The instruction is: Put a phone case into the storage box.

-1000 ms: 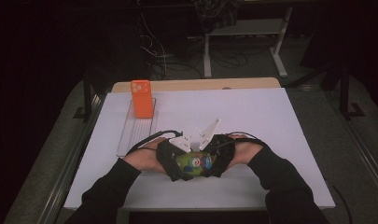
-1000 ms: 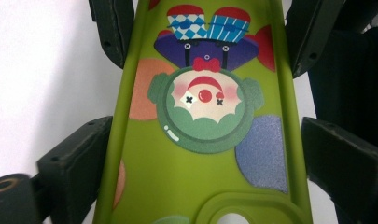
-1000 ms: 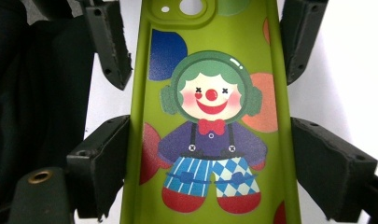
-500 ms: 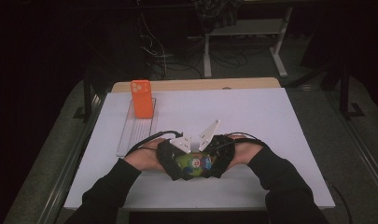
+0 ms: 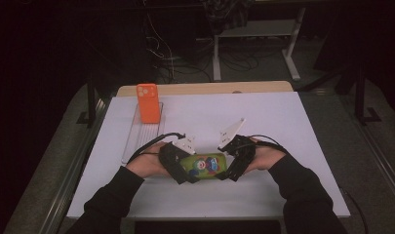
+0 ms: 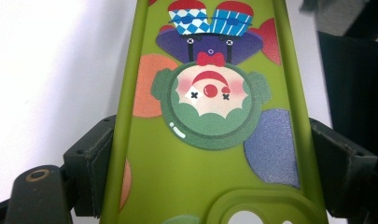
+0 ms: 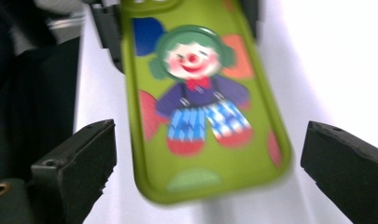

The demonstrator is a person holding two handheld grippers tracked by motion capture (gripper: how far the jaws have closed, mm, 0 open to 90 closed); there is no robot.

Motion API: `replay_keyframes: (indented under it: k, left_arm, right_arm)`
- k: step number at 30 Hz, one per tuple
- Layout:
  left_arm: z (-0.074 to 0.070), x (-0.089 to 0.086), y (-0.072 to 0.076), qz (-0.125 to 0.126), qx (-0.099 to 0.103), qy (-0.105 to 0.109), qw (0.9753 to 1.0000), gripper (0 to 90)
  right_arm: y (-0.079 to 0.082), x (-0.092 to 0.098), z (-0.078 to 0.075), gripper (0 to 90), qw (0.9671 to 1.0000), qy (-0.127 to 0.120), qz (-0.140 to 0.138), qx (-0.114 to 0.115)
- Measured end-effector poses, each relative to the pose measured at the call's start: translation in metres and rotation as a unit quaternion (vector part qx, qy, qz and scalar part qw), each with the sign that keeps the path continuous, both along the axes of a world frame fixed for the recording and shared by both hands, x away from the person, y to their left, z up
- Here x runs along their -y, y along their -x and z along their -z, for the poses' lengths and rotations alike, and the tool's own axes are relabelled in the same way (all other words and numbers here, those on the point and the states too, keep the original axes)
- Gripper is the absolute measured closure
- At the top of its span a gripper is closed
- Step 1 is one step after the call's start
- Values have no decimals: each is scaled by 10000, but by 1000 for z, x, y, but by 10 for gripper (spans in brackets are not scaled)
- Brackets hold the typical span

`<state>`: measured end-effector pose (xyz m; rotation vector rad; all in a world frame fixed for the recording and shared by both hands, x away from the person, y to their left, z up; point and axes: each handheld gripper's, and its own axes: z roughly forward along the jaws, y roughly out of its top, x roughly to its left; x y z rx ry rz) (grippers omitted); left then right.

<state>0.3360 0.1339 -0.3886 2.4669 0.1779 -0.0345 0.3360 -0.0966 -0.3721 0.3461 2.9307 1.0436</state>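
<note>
So I've got the green clown phone case (image 5: pixel 203 165) sitting near my edge of the white table (image 5: pixel 283 126), lying flat with its long axis running left to right, right between my two tongs. My left gripper (image 6: pixel 210 154) has it pinched across the width at the camera-cutout end, jaws pressed up against both long edges. My right gripper (image 7: pixel 203 154) is wide open, jaws well clear of the sides, with the clown's-feet end of the case poking in between them. So the case lies straight ahead of the right one, and closing on that end looks like the next thing; both hands are about equally close.

The right gripper view is blurry, so I can't tell if the case is touching the table or lifted a bit. The cutout end is cropped off in the left gripper view. There's also an orange phone case (image 5: pixel 148 102) standing in a clear tray (image 5: pixel 131 141) at the far left.
</note>
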Motion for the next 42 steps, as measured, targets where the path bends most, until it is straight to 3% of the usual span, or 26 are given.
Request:
replay_keyframes:
  k: [2, 9, 12, 13, 16, 18, 23, 25, 28, 31, 34, 37, 38, 42]
  left_arm:
    - [1, -1, -1, -221, 25, -18, 9998, 153]
    - [4, 0, -3, -778, 210, -106, 9967, 153]
    - [3, 0, -5, -1023, 298, -214, 9941, 153]
    - [3, 1, -5, -1147, 263, -161, 9929, 153]
    - [2, 0, -6, -1327, 247, -110, 9908, 153]
    - [1, 0, -6, -1438, 210, -106, 9893, 153]
    - [1, 2, -6, -1778, 142, -15, 9840, 153]
    - [0, 2, -8, -1688, 161, -153, 9854, 153]
    - [1, 3, -7, -1715, 158, -122, 9850, 153]
    - [2, 3, -8, -1770, 99, -130, 9841, 153]
    - [3, 3, -8, -1782, 78, -135, 9839, 153]
    - [3, 3, -9, -1817, 59, -121, 9833, 153]
    - [4, 5, -8, -1928, 11, 14, 9812, 153]
    - [4, 4, -9, -1893, -25, -13, 9819, 153]
  right_arm:
    - [-4, 8, 1, 18, 9997, -109, 156, 184]
    - [0, 28, 11, 13, 9963, -103, 849, 97]
    - [4, 34, 15, 10, 9921, -161, 1245, 33]
    - [4, 36, 16, 10, 9899, -154, 1403, 91]
    - [5, 40, 19, 14, 9851, -294, 1694, -33]
    - [6, 42, 21, 25, 9818, -303, 1872, 44]
    - [7, 41, 29, 31, 9766, -269, 2132, -59]
    - [8, 39, 33, 14, 9742, -338, 2229, -94]
    - [10, 34, 38, 10, 9683, -424, 2460, 20]
    - [12, 29, 42, 1, 9672, -484, 2495, -38]
    - [14, 25, 48, 1, 9623, -556, 2664, 47]
    - [14, 22, 51, 0, 9623, -513, 2671, 88]
    - [14, 21, 52, 1, 9621, -523, 2675, 76]
    - [15, 19, 53, 1, 9633, -480, 2638, 137]
